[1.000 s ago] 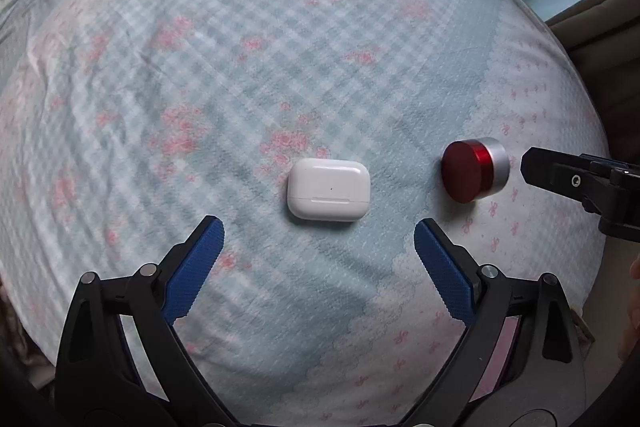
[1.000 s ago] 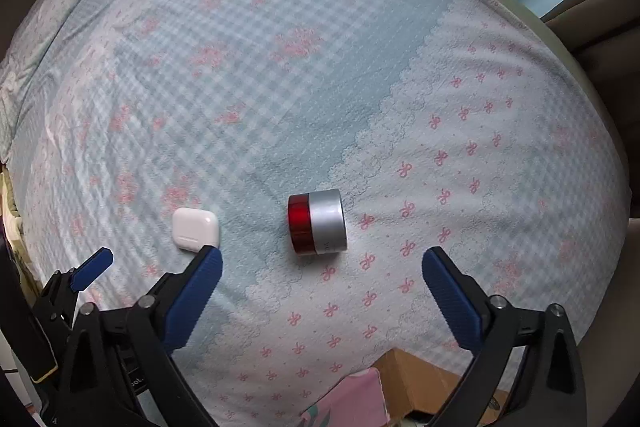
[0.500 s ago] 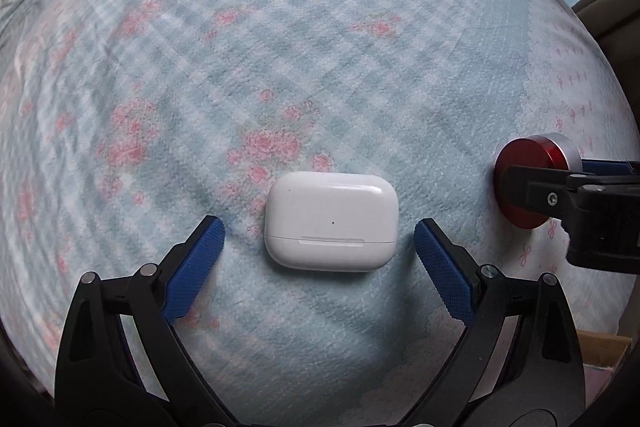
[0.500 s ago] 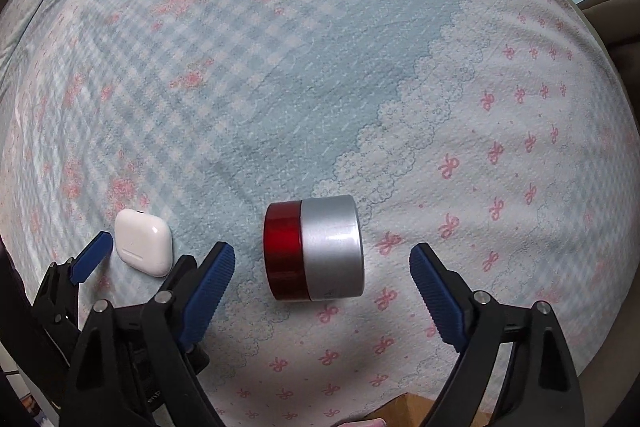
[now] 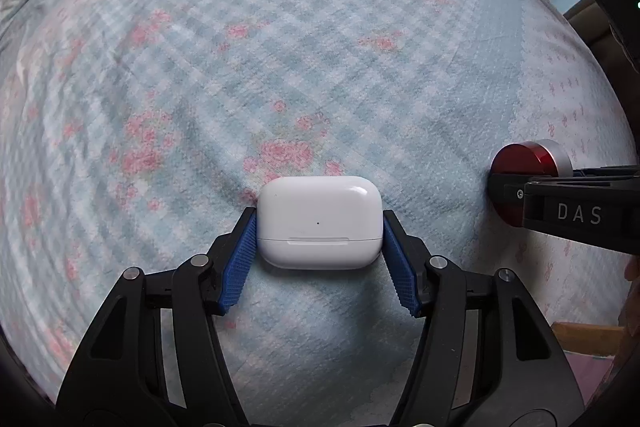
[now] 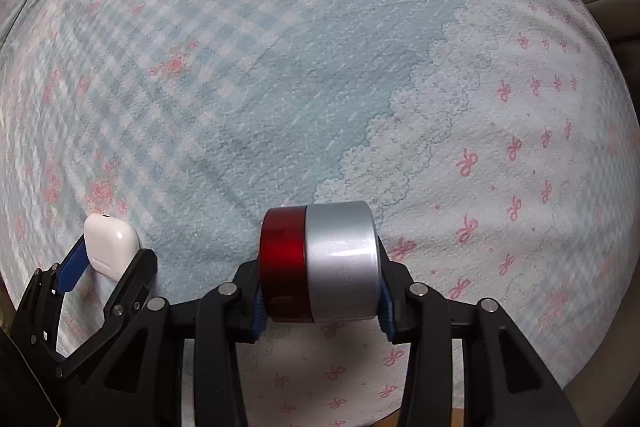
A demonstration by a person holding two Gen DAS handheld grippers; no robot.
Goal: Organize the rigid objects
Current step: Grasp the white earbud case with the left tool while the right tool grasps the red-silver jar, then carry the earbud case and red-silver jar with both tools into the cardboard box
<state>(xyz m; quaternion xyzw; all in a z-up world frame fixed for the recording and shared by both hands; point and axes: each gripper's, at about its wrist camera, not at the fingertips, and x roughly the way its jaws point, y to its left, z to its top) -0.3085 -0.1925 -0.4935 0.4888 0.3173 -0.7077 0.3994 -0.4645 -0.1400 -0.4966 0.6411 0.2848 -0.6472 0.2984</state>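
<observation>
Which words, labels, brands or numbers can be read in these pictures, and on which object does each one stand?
"DAS": white capital letters on the black body of the right gripper, seen in the left wrist view.
The white earbud case shows only a small dot and a lid seam, no text.
The red and silver cylinder shows no readable label.
The bedsheet has only printed flowers and bows, no words.

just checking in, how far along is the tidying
Early. Nothing looks put away yet: both items sit on the bedspread. In hand: the left gripper is closing on the white case, and the right gripper is shut on the red and silver tin. Left: lifting and placing both.
</observation>
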